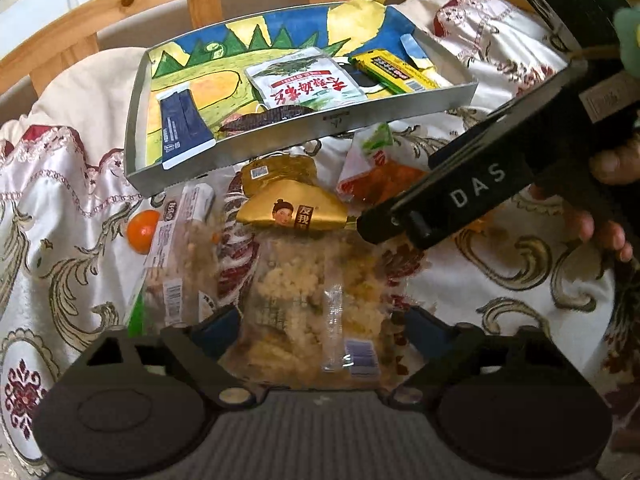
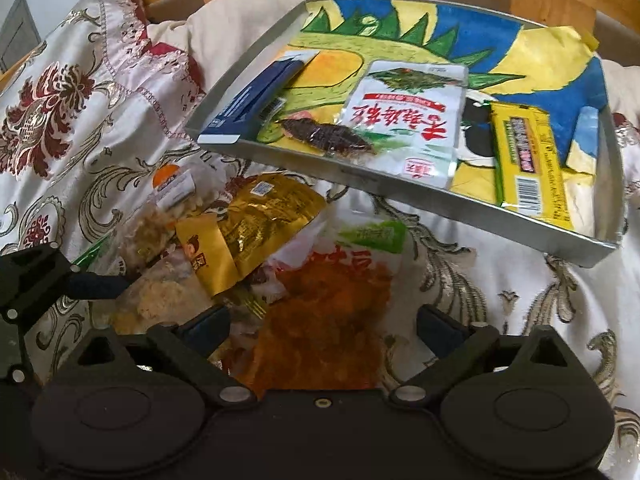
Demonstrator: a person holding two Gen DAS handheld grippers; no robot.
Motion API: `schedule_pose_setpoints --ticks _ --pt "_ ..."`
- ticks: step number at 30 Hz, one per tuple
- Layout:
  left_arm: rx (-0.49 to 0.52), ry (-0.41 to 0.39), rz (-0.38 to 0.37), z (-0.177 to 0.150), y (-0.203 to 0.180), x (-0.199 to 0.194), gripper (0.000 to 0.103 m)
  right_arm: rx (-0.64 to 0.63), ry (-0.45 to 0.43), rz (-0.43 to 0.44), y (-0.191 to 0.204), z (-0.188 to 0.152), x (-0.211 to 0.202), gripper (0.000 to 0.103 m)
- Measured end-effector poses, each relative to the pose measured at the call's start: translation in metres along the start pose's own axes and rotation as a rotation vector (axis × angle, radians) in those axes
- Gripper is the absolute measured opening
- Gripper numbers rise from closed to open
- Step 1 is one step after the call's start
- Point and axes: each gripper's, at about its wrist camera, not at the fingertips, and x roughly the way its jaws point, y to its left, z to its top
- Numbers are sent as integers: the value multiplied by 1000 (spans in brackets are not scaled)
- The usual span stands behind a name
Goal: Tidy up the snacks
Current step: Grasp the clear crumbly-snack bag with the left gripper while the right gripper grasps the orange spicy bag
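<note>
Right now my left gripper hangs spread wide over a clear bag of pale puffed-rice snack, pads not pressing it. At eleven o'clock of that bag lies a small orange; at twelve, a gold packet (face printed on it). My right gripper, likewise released, straddles an orange-red snack bag. At one o'clock sits the metal tray, holding a seaweed packet and a yellow bar.

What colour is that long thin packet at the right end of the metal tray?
Yellow, with green edging; the long packet shows best in the right wrist view.
</note>
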Motion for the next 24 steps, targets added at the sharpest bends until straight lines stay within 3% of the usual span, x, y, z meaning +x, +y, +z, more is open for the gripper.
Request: schedule_pose_setpoints --ticks 4,6,9,17,24 --pt "-5 7 6 0 1 0 81 -19 -1 -19 2 0 1 81" --pt "-12 11 10 1 2 -2 76 -22 -1 -19 1 1 -1 68" --pt "-24 23 9 2 3 -4 74 -35 9 -17 2 2 -3 62" --pt "-130 93 -51 3 6 -11 74 -73 78 11 6 4 -16 58" --pt "-108 89 -58 1 1 -8 83 -94 116 34 6 -2 -18 65"
